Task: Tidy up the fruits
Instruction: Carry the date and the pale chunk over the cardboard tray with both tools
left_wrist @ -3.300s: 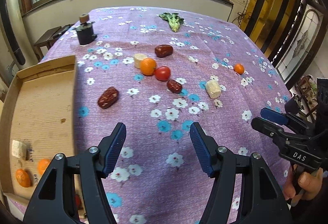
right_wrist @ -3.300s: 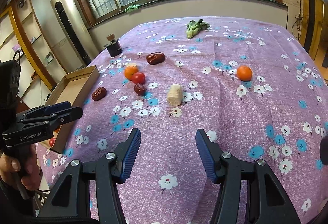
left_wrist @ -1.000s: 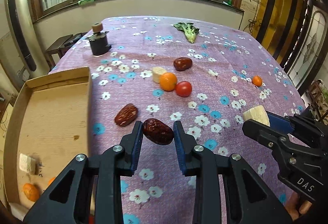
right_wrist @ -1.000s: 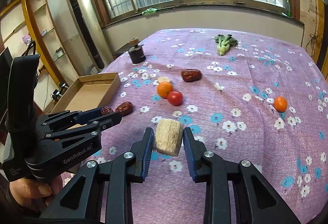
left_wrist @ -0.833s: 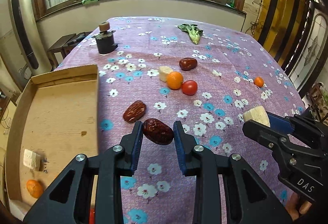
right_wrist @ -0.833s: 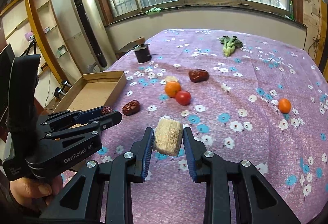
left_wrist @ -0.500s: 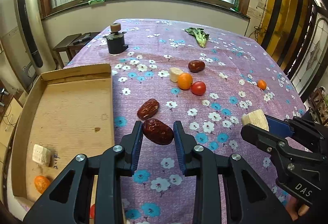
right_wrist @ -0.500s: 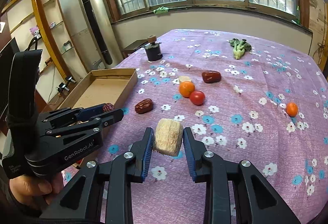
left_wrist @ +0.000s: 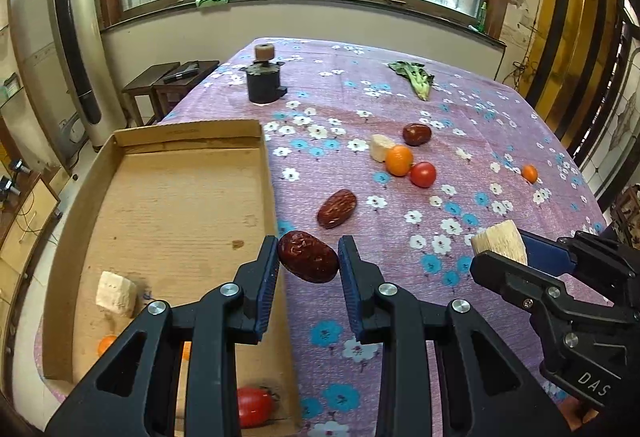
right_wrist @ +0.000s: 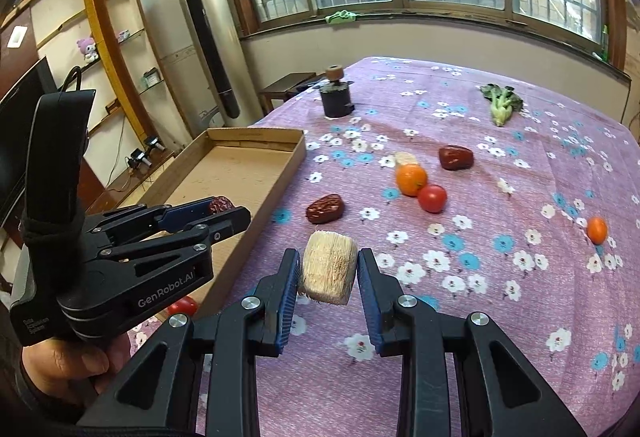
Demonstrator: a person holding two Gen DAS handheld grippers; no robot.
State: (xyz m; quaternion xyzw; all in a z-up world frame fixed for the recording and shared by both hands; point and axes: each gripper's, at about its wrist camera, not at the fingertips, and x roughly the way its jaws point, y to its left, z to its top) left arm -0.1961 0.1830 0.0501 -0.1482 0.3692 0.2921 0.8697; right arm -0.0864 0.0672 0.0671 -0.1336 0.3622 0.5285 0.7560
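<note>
The surface (left_wrist: 460,109) wears a purple cloth with little white and blue flowers. The box (left_wrist: 172,197) is plain brown cardboard. Inside it lie a pale cream chunk (left_wrist: 116,293) and a red tomato (left_wrist: 254,407). The left claw (left_wrist: 308,269) is black with blue pads and holds a dark red, wrinkly date (left_wrist: 308,257). The right claw (right_wrist: 328,277) is black and blue too, and holds a pale yellow, stringy block (right_wrist: 329,267). On the cloth sit another brown-red date (left_wrist: 337,208), an orange (left_wrist: 399,160), a red tomato (left_wrist: 423,174), a small orange (left_wrist: 529,173) and a green leafy vegetable (left_wrist: 414,79). The pot (left_wrist: 262,83) is black.
</note>
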